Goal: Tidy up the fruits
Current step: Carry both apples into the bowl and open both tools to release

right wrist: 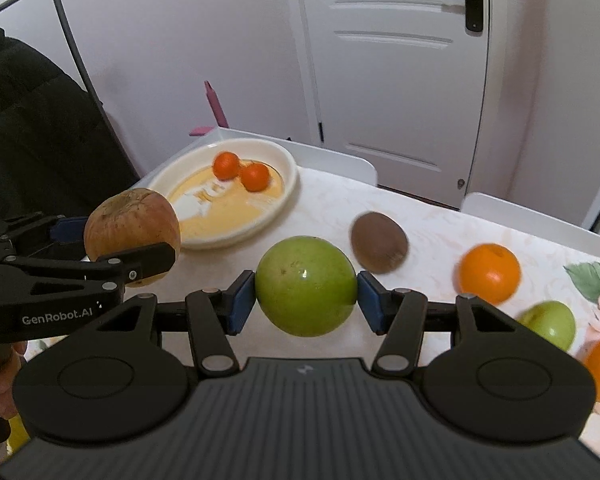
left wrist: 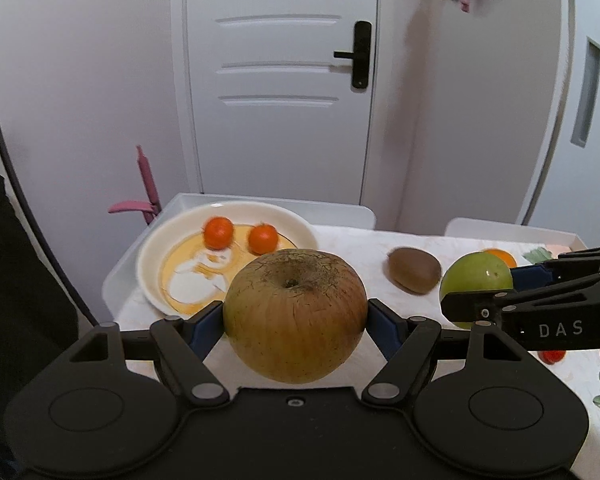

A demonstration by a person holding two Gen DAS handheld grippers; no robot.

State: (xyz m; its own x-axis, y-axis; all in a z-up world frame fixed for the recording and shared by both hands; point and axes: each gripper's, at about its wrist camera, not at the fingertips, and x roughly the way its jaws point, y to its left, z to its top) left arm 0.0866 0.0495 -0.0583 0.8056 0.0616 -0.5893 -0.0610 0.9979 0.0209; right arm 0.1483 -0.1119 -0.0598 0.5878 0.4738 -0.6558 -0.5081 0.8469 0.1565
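Fruits: my left tool (left wrist: 296, 320) squeezes a brown apple (left wrist: 296, 316); my right tool (right wrist: 306, 292) squeezes a green apple (right wrist: 306, 286), both above the table (right wrist: 332, 208).
Plate (right wrist: 276, 210): holds two small oranges (right wrist: 226, 166).
Worry: round apples may slip out and roll off.
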